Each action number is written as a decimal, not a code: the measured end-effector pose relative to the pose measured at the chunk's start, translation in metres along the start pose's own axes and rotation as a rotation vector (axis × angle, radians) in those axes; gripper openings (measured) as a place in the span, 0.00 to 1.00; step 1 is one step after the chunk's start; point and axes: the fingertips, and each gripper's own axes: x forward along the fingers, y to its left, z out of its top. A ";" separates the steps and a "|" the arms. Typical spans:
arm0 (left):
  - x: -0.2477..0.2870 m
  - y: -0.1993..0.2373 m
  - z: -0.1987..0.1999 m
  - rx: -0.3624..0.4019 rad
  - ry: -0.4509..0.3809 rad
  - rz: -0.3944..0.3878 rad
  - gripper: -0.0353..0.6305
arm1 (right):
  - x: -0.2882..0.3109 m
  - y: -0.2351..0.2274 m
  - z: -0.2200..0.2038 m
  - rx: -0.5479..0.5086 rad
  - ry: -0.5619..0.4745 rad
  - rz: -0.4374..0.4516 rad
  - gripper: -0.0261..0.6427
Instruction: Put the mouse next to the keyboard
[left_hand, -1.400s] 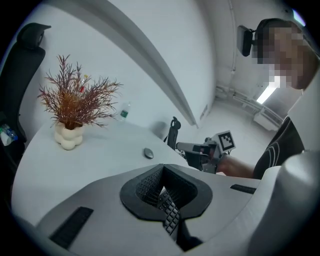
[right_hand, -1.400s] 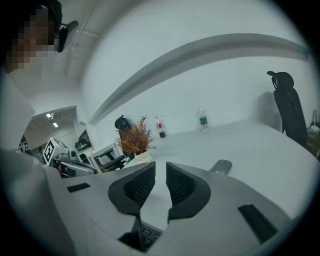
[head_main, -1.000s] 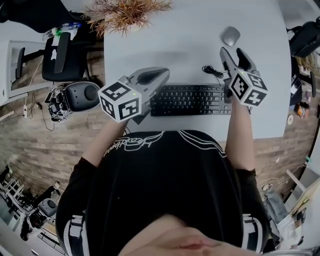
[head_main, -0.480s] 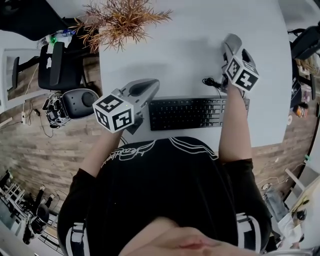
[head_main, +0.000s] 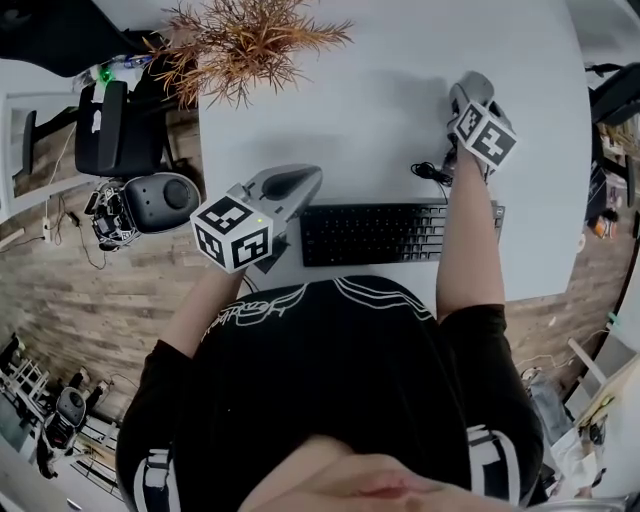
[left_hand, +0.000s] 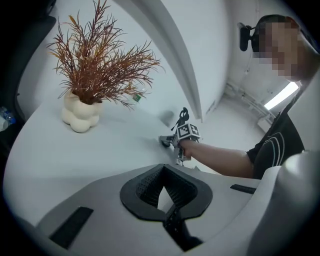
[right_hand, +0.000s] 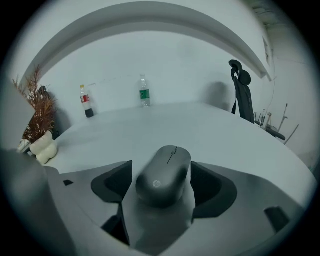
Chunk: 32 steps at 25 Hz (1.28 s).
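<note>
Mouse (right_hand: 164, 175) lies flat on the white table (head_main: 350, 120), at the far right beyond the right end of the keyboard (head_main: 372, 234) and apart from it, between the opening jaws of the right gripper (right_hand: 164, 186), with a gap at either pad.
</note>
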 end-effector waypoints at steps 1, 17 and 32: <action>0.000 0.000 -0.001 -0.002 -0.001 0.000 0.06 | 0.004 -0.002 0.000 0.014 0.005 -0.004 0.50; -0.003 0.010 0.003 -0.036 -0.033 0.010 0.06 | 0.023 -0.007 -0.001 0.062 0.067 -0.025 0.50; -0.017 0.005 0.003 -0.033 -0.059 0.021 0.06 | 0.010 -0.005 0.000 -0.057 0.061 0.050 0.50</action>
